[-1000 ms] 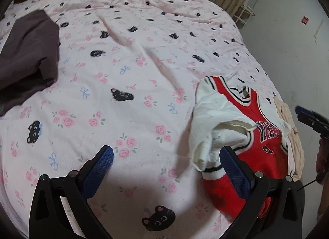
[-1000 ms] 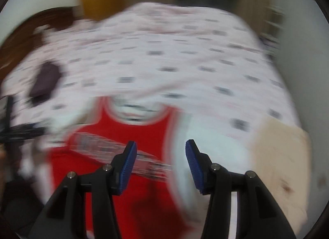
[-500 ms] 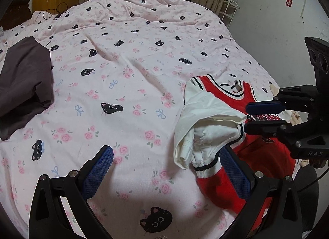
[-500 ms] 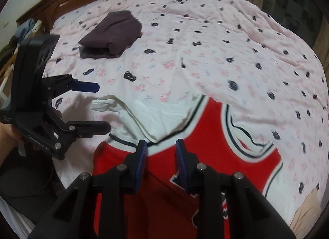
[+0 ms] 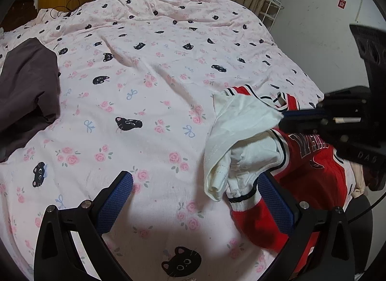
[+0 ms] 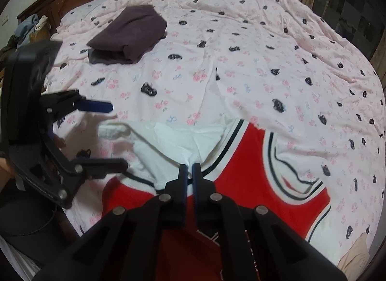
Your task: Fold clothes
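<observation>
right claw (image 6: 189, 172) — narrowed, now clamping white sleeve (image 6: 178, 141) | sleeve lifted

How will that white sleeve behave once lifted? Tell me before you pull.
Probably floppy: the white sleeve already sags in loose folds below the right gripper, which is pinching it. It likely drags the red jersey along, being attached. The left gripper is open, so nothing anchors the hem.
</observation>
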The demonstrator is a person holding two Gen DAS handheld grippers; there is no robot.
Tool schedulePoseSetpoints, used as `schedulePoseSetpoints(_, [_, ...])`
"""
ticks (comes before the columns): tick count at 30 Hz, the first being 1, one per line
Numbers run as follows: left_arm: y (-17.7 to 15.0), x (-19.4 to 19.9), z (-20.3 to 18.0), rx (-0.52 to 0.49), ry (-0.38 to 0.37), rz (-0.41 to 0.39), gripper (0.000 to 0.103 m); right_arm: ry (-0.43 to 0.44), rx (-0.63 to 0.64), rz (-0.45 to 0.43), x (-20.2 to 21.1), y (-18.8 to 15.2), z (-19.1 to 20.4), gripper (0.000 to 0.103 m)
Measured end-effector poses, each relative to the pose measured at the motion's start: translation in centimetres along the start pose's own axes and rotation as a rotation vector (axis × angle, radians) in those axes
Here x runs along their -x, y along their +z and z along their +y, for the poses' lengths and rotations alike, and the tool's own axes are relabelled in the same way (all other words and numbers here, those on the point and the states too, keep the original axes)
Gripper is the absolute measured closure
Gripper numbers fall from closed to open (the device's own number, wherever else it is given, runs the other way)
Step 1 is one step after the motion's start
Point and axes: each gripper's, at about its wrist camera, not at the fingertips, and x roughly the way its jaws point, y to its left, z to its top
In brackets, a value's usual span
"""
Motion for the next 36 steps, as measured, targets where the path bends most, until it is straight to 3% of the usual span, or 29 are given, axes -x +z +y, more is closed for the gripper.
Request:
schedulePoseSetpoints(4, [0.1, -0.2, 0.3, 0.018, 0.002, 0.006, 0.0, -0.008, 0.012, -0.02, 0.7, 1.5, -0.1, 0.099])
schedulePoseSetpoints(12, [0.7, 0.0, 2.2, 0.125, -0.061, -0.009, 0.001, -0.032, 0.066, -0.074, 0.9, 7.9, 0.7, 0.099])
schedulePoseSetpoints(16, [1.0, 0.0, 2.7, 0.147, -0.077, -0.014, 0.001, -0.002, 0.081, -0.073, 0.0, 11.1, 1.2, 0.1])
schedulePoseSetpoints(25, [1.1, -0.7, 4.0, 0.208, -0.065, 0.023, 0.001, 0.033, 0.151, 0.031, -6.5, 14.7, 4.1, 0.1])
schedulePoseSetpoints(31, [0.7, -0.9, 4.4, 0.21, -0.02, 0.049, 0.001, 0.053, 0.141, 0.132, -12.4, 14.9, 4.4, 0.1])
schedulePoseSetpoints(36, [0.4, -1.0, 3.9, 0.17, 0.006, 0.061, 0.001, 0.045, 0.11, 0.161, -15.3, 14.6, 3.9, 0.098])
